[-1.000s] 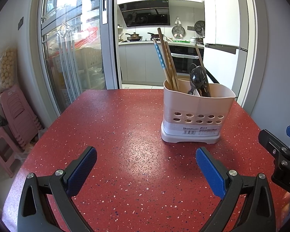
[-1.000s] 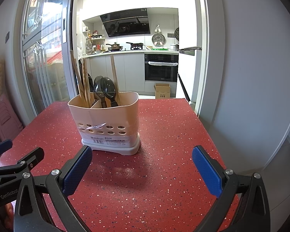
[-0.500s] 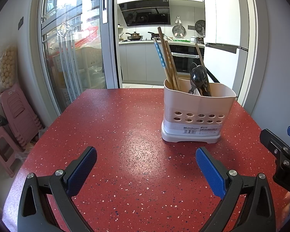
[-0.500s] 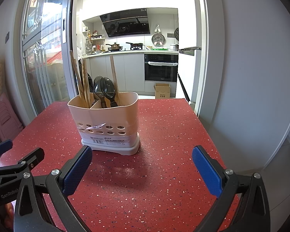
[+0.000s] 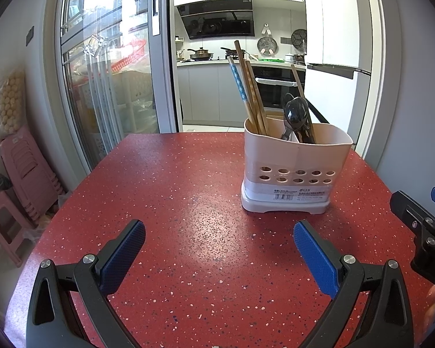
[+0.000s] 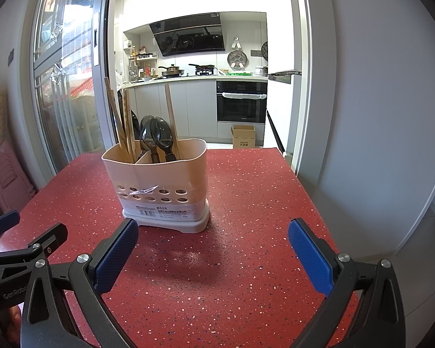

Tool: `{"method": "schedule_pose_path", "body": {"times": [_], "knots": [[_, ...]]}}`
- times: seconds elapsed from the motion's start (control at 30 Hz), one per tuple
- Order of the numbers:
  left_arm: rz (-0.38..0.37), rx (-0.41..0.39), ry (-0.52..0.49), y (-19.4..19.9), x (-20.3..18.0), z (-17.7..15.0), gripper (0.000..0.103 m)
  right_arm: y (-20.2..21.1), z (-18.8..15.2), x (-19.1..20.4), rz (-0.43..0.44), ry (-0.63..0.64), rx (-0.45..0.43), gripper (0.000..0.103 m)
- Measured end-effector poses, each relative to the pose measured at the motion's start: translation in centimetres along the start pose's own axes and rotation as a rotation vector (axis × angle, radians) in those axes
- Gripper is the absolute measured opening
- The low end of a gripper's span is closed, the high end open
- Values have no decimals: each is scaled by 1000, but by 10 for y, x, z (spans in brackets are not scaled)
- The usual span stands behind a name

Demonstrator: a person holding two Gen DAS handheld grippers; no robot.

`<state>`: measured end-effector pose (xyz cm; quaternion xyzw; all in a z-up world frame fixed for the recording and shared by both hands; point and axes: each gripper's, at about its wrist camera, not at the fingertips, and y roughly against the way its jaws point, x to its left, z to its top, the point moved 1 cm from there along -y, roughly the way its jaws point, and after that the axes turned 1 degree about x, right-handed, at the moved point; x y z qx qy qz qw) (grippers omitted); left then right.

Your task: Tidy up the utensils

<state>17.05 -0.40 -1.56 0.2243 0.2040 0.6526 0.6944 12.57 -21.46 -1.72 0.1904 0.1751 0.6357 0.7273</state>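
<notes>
From the left wrist, the left gripper (image 5: 219, 239) stood wide apart and held nothing above the red speckled table (image 5: 165, 179). The utensil holder (image 5: 295, 171) sat ahead to the right with chopsticks (image 5: 250, 92) and dark spoons (image 5: 297, 116), their lower ends hidden inside. The right gripper (image 5: 420, 226) was cut off at the frame edge.

From the right wrist, the right gripper (image 6: 213, 240) was also spread wide and empty, the utensil holder (image 6: 159, 185) just beyond its left finger (image 6: 116, 255).

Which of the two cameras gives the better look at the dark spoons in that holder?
The right wrist view: the spoons face it, bowls well above the holder rim. In the left wrist view they overlap and sit lower behind the rim.
</notes>
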Motion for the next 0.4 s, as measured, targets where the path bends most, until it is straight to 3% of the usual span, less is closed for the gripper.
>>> {"method": "schedule_pose_path", "body": {"times": [0.4], "knots": [[-1,1,1,-1,3,0,103,1,1,0,1,-1,4,103]]}}
